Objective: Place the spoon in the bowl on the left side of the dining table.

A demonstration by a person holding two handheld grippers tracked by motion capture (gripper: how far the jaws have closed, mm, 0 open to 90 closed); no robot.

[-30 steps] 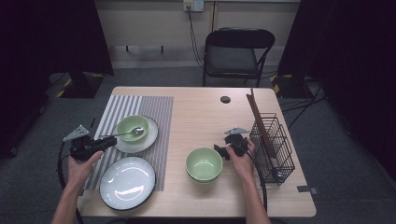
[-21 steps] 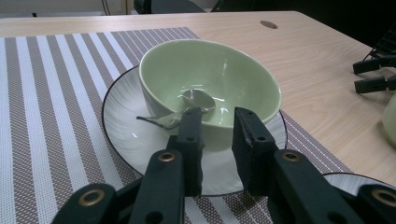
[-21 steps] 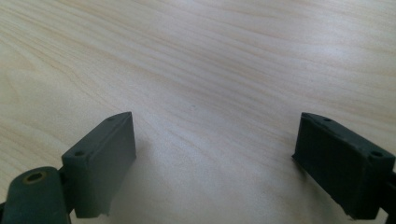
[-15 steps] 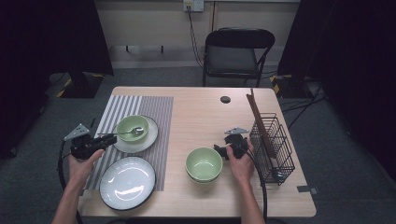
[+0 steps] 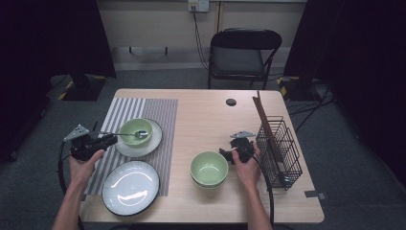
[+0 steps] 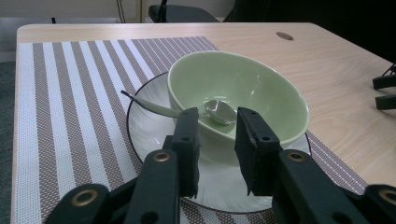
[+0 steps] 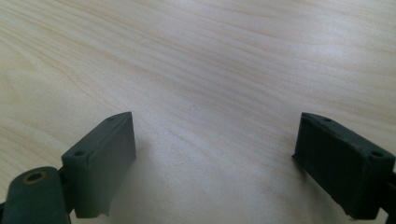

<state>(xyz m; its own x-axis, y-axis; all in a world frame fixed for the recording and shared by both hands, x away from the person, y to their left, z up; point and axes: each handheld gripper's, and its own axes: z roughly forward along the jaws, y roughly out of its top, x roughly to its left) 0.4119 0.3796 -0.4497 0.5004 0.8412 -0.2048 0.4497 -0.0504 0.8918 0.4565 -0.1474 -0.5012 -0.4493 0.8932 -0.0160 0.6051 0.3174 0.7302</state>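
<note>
A silver spoon [image 6: 219,111] rests tilted in a green bowl [image 6: 243,93] on a white plate [image 6: 149,135].

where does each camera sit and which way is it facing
High view: above the person's side, facing forward and down on the table; both forearms show, left claw, right claw.
Left gripper view: on the left claw, facing the green bowl holding a spoon.
Right gripper view: on the right claw, open over bare wood.
Shared: bowl and spoon, in the high and left gripper views.
</note>
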